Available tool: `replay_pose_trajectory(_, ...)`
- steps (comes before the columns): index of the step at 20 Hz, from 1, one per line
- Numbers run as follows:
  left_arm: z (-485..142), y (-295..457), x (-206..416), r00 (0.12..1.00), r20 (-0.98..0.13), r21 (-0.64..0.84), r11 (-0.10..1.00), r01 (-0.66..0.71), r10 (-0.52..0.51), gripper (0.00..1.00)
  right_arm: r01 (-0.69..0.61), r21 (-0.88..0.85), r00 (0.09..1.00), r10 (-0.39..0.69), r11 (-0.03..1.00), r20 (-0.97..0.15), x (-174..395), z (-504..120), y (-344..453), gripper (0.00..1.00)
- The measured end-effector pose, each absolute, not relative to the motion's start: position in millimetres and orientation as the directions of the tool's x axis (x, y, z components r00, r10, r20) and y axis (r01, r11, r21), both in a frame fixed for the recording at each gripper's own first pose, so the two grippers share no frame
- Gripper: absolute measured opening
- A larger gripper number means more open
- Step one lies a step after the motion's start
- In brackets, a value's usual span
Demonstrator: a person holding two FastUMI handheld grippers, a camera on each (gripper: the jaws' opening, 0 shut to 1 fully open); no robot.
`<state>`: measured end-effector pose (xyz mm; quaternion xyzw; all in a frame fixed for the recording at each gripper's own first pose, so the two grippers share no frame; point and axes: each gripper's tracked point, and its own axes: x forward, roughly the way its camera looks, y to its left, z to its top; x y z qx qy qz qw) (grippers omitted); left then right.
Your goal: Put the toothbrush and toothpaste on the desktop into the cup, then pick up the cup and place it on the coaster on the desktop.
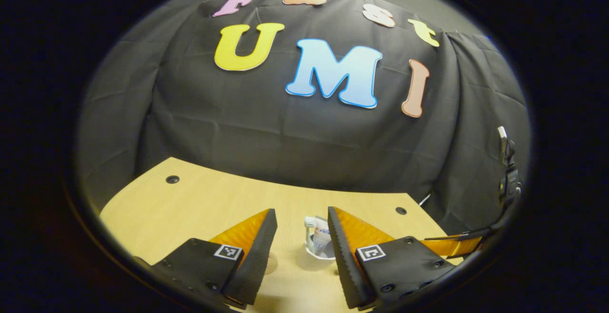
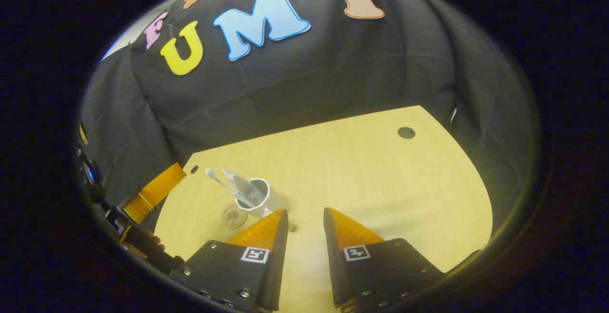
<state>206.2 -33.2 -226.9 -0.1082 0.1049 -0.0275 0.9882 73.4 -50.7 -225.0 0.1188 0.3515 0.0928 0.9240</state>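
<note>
1. While the cup (image 2: 257,199) stands on the bench (image 2: 361,170), it holds the toothbrush (image 2: 222,183) and toothpaste (image 2: 240,184), both leaning out.
2. The coaster (image 2: 234,216) lies just beside the cup, bare.
3. The left gripper (image 1: 302,237) is spread, nothing between its fingers, with the cup (image 1: 319,249) beyond them.
4. The right gripper (image 2: 304,229) is spread too, near the cup.

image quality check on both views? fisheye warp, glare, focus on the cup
Left gripper view: strong fisheye, the desk edge bows; the cup sits small, soft and half hidden between the left tool fingers; even light, no glare. Right gripper view: horizon tilted, the desk lit brighter; the cup and toothbrush fairly sharp; the coaster dim beside the cup; soft shadow under the right tool.
</note>
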Motion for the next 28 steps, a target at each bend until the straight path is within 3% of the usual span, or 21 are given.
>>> replay_pose_trajectory(6,-237,-9,180,0.966,-0.246,-0.214,0.976,0.025,-0.078,0.73,-0.204,0.248,0.677,0.319,0.947,-0.664,77,-236,-13,0.42)
replay_pose_trajectory(7,-240,-6,175,0.964,-0.253,-0.212,0.977,0.026,-0.08,0.8,-0.227,0.231,0.661,0.324,0.946,-0.677,77,-238,-9,0.42)
replay_pose_trajectory(8,-242,-1,171,0.963,-0.259,-0.21,0.977,0.023,-0.078,0.74,-0.249,0.217,0.647,0.329,0.944,-0.688,78,-242,-4,0.42)
replay_pose_trajectory(10,-248,4,161,0.957,-0.278,-0.214,0.977,0.019,-0.079,0.75,-0.296,0.178,0.62,0.33,0.938,-0.711,80,-248,2,0.42)
replay_pose_trajectory(12,-254,12,152,0.952,-0.295,-0.214,0.977,0.013,-0.077,0.85,-0.346,0.147,0.584,0.335,0.927,-0.739,81,-256,10,0.42)
replay_pose_trajectory(13,-257,16,147,0.949,-0.305,-0.214,0.977,0.008,-0.074,0.8,-0.372,0.127,0.566,0.333,0.92,-0.754,84,-260,12,0.42)
replay_pose_trajectory(19,-269,44,123,0.938,-0.343,-0.223,0.974,-0.038,-0.042,0.8,-0.529,0.006,0.47,0.299,0.849,-0.831,94,-285,25,0.42)
replay_pose_trajectory(28,-283,83,107,0.922,-0.385,-0.244,0.96,-0.141,0.037,0.8,-0.592,-0.032,0.4,0.259,0.805,-0.879,107,-314,30,0.41)
